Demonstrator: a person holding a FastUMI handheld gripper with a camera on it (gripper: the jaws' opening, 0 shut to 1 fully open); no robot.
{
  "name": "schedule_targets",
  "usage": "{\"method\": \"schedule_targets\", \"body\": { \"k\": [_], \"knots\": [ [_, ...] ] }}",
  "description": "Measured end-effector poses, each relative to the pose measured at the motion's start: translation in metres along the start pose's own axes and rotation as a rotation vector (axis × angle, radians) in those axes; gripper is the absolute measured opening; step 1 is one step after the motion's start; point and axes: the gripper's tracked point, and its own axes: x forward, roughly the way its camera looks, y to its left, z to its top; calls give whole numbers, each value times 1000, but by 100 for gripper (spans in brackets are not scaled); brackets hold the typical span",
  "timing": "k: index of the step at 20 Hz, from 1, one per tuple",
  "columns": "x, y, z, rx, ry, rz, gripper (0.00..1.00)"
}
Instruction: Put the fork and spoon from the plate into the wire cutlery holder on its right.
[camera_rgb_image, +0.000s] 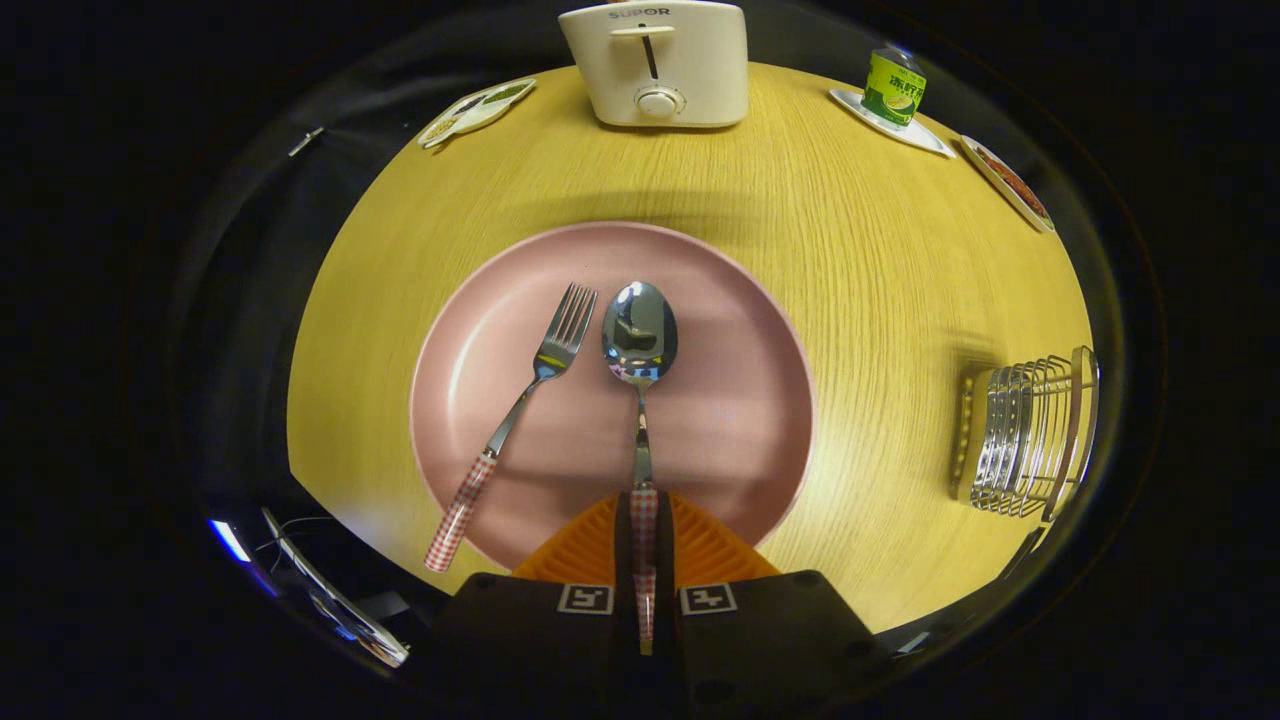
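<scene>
Grabbing the spoon (640, 345) first, nothing in the holder (1025, 435) yet.
Tool (644, 545) looks clamped on the spoon's handle; fork (520, 410) lies on the plate (740, 440), holder off to the plate's right.

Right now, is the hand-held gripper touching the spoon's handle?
Touching. The gripper view shows the hand-held gripper with both fingers closed against the checked handle of the spoon, no gap on either side, over the pink plate.

Tongs (645, 545): dark, blocky housing with rounded corners, one square black-and-white marker tag on each half, ribbed pads (700, 545) on the inner faces, small round holes in casing.
</scene>
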Motion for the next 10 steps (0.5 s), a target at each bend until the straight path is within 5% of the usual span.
{"method": "schedule_targets", "body": {
  "k": [10],
  "knots": [
    [-92, -37, -5, -101, -58, 156, 9]
  ]
}}
